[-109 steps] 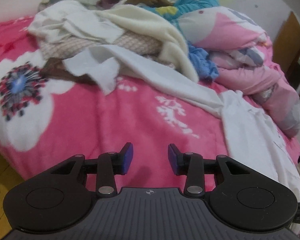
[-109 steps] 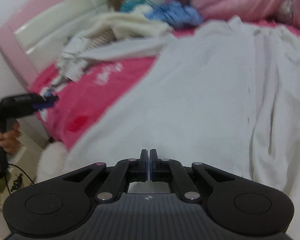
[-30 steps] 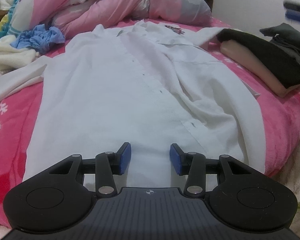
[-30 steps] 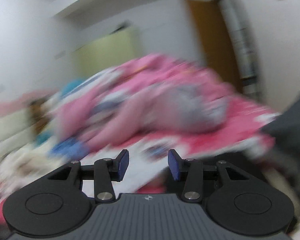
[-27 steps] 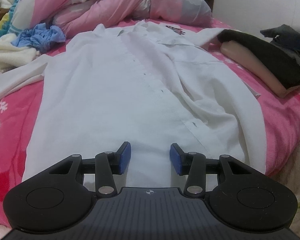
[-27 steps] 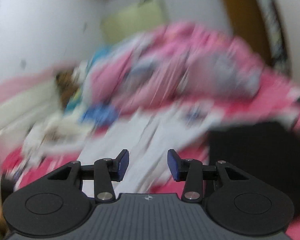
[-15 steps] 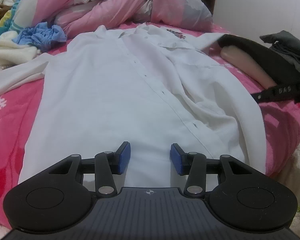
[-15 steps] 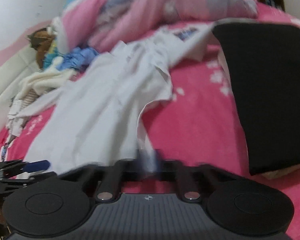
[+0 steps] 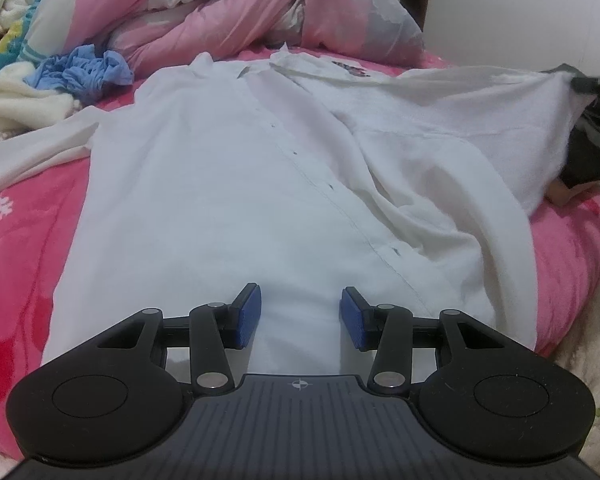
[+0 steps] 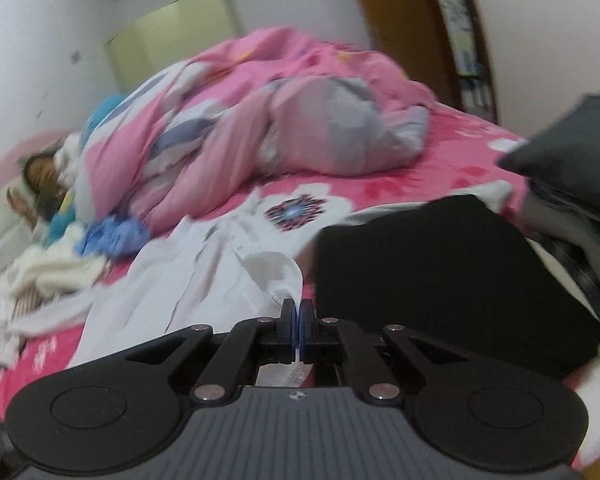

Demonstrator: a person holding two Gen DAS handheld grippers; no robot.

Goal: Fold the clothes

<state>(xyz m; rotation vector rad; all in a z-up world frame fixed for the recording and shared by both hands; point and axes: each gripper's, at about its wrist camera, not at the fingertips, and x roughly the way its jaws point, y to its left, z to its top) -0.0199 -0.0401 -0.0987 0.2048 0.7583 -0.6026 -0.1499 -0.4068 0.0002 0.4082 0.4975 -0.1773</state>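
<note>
Shirt: white shirt (image 9: 228,184) lies spread flat on the pink bedspread (image 9: 20,240)
Left gripper (image 9: 300,314): fingers apart, over the hem
Right gripper (image 10: 299,322): pinched together on shirt's edge
Writing: none legible

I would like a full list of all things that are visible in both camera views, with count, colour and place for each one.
white shirt: one, white, spread flat on the bed, buttoned front up
bed cover: one, bright pink with white flowers, under the shirt
quilt: one, pink with grey patches, bunched at the far side
blue cloth: one, crumpled, beside the quilt
cream blanket: one, far left of the shirt
black folded garment: one, on the bed right of the shirt
person lying down: one, at the bed's head
wooden door: one, brown, behind the bed
left tool: open, above the shirt hem
right tool: shut on the shirt's edge
</note>
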